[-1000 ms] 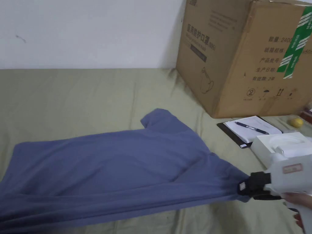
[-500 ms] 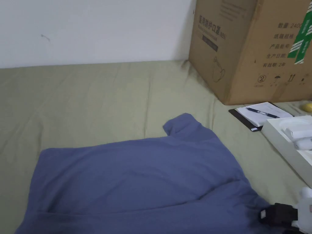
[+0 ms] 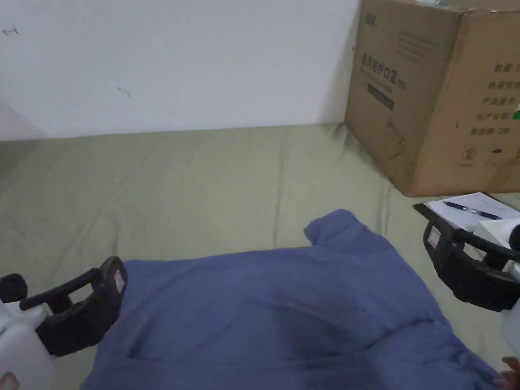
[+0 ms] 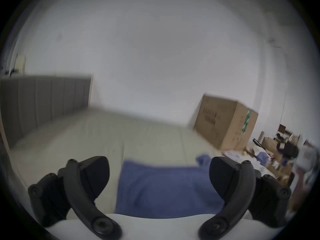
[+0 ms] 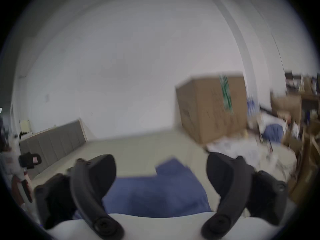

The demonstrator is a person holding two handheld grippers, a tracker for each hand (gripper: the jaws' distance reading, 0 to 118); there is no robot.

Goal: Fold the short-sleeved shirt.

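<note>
Right tool [image 3: 457,254] has let go of the blue cotton short-sleeved shirt [image 3: 284,310], both tools now jaws apart and empty, left tool [image 3: 96,304] beside the hem, shirt spread for folding.

The right gripper [image 5: 160,172] is seen with jaws spread wide, nothing between them. Beyond, a blue shirt [image 5: 155,190] is spread on olive bedding [image 5: 138,148], beside a cardboard box [image 5: 211,108].

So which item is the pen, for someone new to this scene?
Start at the big cardboard box at the right on the green sheet. At its foot lies a clipboard with white paper; the pen is the thin dark stick lying on that paper.
</note>
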